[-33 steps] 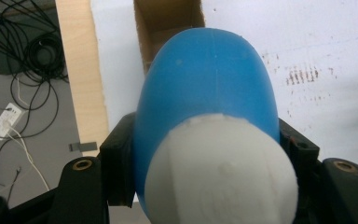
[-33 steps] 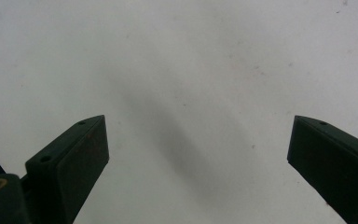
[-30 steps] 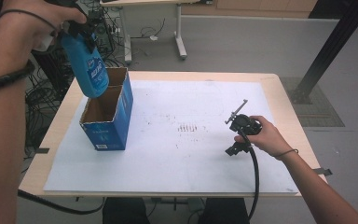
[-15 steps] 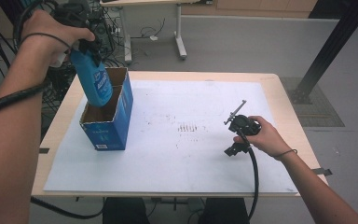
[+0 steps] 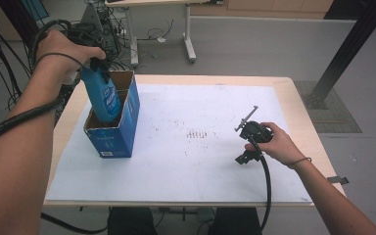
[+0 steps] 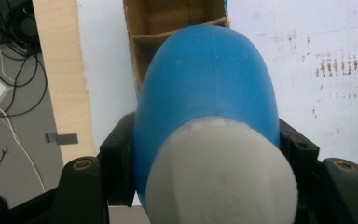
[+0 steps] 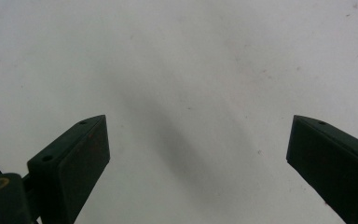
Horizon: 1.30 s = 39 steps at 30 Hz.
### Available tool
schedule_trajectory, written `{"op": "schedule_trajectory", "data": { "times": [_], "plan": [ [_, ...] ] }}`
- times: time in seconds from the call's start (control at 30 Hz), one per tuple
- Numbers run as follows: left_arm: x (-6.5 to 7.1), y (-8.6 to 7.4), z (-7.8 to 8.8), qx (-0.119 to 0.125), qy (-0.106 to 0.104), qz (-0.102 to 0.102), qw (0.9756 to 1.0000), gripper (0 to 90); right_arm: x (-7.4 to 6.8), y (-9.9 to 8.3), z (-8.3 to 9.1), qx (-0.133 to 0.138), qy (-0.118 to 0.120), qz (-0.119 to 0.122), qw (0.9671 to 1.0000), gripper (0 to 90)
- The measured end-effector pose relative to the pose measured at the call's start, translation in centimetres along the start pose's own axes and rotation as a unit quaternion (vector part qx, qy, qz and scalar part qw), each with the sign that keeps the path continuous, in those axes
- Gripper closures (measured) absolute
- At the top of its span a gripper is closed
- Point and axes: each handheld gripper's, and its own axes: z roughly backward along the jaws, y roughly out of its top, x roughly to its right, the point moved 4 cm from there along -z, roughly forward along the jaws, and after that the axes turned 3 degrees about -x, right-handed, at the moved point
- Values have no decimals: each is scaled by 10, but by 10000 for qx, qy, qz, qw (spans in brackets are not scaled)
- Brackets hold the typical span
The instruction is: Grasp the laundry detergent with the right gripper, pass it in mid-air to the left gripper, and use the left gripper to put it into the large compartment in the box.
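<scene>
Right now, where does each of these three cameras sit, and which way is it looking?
High view: above the table's near side, looking forward and down; both forearms, left tool and right tool show.
Left gripper view: rides the left tool, looking down the blue bottle into the box; black jaws show.
Right gripper view: rides the right tool, facing the white mat; open jaws show.
Shared: high and left views both show bottle and box.

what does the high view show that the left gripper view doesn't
High view alone: the right tongs resting open on the white sheet, both forearms, and the blue outside of the box. Left gripper view alone: the bottle's white cap close up and the black pads pressed to its sides. Both: the blue bottle held by the left tongs, going into the open cardboard box, and the stained sheet.
</scene>
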Motion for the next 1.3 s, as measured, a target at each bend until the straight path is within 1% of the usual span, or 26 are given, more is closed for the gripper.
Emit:
{"op": "schedule_trajectory", "data": {
  "times": [0.2, 0.37, 0.67, 1.1, 1.17, 1.2, 1.23, 1.3],
  "plan": [
    [2, 0, -14, -75, -22, -17, 10000, 375, 0, 0, 0, -2, -1, -5, 10000, 60],
    [2, 0, -25, -119, -23, 15, 9999, 375, 0, -2, 0, 4, -11, -20, 10000, 60],
    [-1, 0, -43, -141, -32, 91, 9999, 375, 1, -2, -1, -8, -6, -32, 10000, 60],
    [-5, -3, -77, -190, -43, 204, 9996, 375, -1, 0, -3, -20, 6, -11, 10000, 62],
    [-5, -4, -81, -219, -44, 196, 9996, 375, -2, 0, -4, -23, 25, -13, 10000, 62],
    [-4, -3, -83, -181, -53, 213, 9996, 375, -2, 1, -5, -33, 21, -12, 10000, 62],
    [-4, -4, -84, -212, -49, 203, 9996, 375, -2, 1, -5, -31, 21, -6, 10000, 62],
    [-4, -4, -87, -189, -53, 221, 9996, 375, -2, 1, -6, -36, 17, 5, 10000, 63]
  ]
}}
